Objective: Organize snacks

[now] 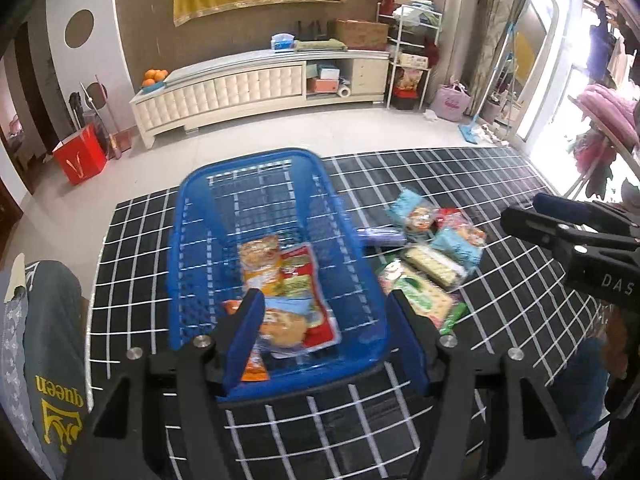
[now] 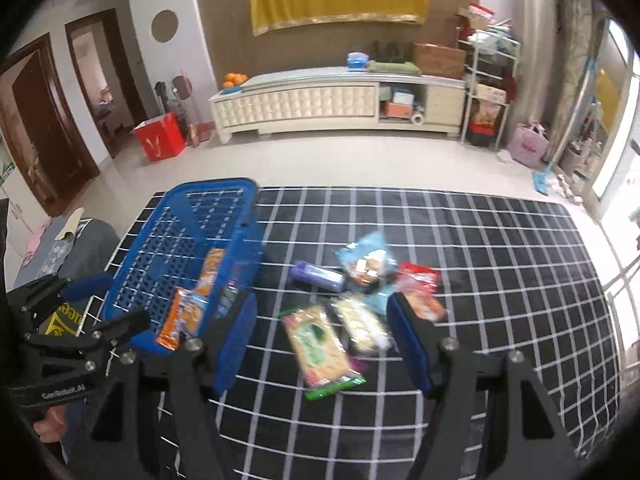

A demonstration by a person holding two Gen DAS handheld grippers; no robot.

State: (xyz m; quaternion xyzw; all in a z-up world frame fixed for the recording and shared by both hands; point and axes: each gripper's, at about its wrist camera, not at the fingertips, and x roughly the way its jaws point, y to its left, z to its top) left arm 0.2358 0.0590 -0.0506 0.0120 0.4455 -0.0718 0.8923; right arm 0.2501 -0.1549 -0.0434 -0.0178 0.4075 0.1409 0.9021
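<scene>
Blue-padded fingers (image 1: 244,336) of the left gripper (image 1: 326,332) are seen spread wide and holding nothing, hung over the near end of the blue basket (image 1: 200,216), in which several snack packets (image 1: 280,280) already lie. The right gripper (image 2: 324,336) is likewise held wide and empty above the loose snacks on the black checked cloth (image 2: 500,280): a green-edged cracker pack (image 2: 318,346) and a pale biscuit pack (image 2: 362,326) lie between its fingers, with a purple tube (image 2: 318,276), a light blue packet (image 2: 366,260) and a red packet (image 2: 420,288) just beyond.

A bad grip is judged the main risk. The cracker and biscuit packs lie touching, so two could be pinched at once, or the slick flat wrapper could slide out and the crackers be crushed. The basket wall (image 2: 244,248) stands near the right gripper's left finger and could be knocked on the way across. The left gripper, held over the basket, could get in the way of a drop.
</scene>
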